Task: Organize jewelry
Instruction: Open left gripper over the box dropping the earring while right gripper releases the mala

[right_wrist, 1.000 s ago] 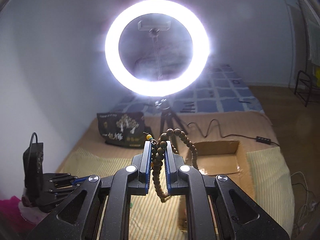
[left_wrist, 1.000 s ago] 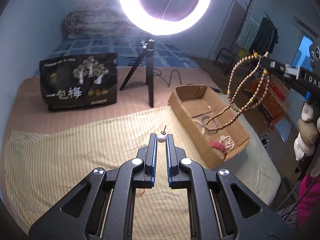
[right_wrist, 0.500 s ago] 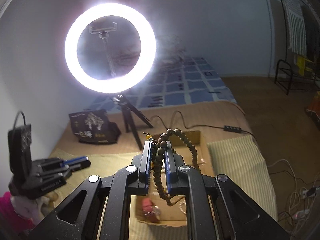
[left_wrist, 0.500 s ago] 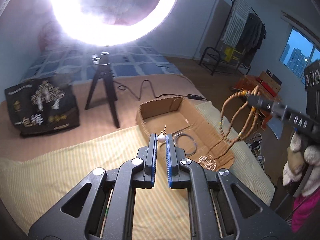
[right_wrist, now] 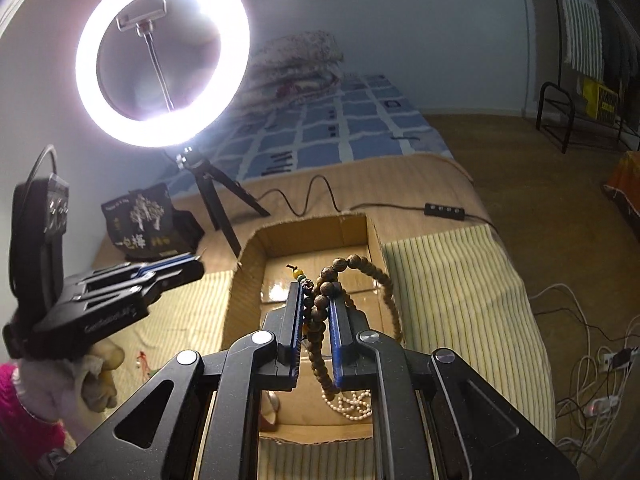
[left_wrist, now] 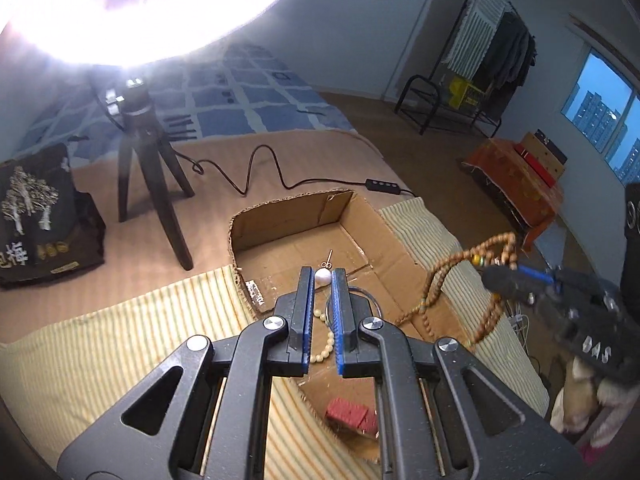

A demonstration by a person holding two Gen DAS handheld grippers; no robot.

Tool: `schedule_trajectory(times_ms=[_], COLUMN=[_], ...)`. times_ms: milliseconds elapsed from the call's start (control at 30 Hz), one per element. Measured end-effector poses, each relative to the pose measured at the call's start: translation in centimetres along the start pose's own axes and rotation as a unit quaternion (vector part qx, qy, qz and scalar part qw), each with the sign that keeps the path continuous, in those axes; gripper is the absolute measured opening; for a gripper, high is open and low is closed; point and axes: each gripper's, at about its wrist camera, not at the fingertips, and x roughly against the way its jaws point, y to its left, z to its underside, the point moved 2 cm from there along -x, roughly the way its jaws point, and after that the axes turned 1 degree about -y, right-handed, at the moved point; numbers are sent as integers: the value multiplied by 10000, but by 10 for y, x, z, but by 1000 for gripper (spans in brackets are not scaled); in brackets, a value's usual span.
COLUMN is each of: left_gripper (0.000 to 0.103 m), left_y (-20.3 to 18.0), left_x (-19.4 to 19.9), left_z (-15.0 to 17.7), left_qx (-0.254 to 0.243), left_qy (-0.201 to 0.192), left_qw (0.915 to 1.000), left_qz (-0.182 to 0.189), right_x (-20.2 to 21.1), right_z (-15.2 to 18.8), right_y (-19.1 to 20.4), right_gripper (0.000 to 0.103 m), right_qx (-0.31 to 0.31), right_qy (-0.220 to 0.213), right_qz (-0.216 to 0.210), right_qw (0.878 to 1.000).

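Two grippers hang over the open brown cardboard box [left_wrist: 360,216] on the bed. The left gripper [left_wrist: 323,276] has its fingers shut on a small white pearl earring [left_wrist: 322,276] with a thin metal post: light, hard and round, likely to squirt free unless pinched across its middle. The right gripper [right_wrist: 316,300] has its fingers clamped on a long strand of brown wooden beads [right_wrist: 320,304]; limp, it drapes in swinging loops, best held bunched.
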Motion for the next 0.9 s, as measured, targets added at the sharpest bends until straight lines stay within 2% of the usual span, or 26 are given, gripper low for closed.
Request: schedule_trajectory(times_ms=[333, 600, 633, 667, 700, 767, 900], left_gripper=[7, 7, 7, 8, 15, 22, 23], left_y=[2, 5, 6, 6, 6, 7, 8], left_x=[-38, -41, -40, -40, -39, -36, -30], left_z=[2, 1, 1, 1, 0, 0, 0], left_qx=[75, 210, 196, 187, 181, 174, 139], left_qy=[334, 392, 400, 408, 409, 371, 332], left_qw=[9993, 9989, 9988, 9987, 9987, 9988, 9989], left_qz=[-179, -174, -210, -227, -237, -265, -293], right_x=[-27, -34, -37, -39, -40, -40, -39], right_z=[13, 18, 19, 20, 20, 21, 21], right_y=[-2, 3, 4, 4, 3, 3, 0], right_gripper=[10, 11, 14, 22, 35, 47, 51], right_qx=[65, 146, 153, 147, 138, 109, 19], right_qy=[370, 531, 599, 629, 641, 633, 625], right_qz=[46, 39, 7, 8, 25, 59, 102], right_qw=[9993, 9985, 9981, 9979, 9978, 9979, 9980])
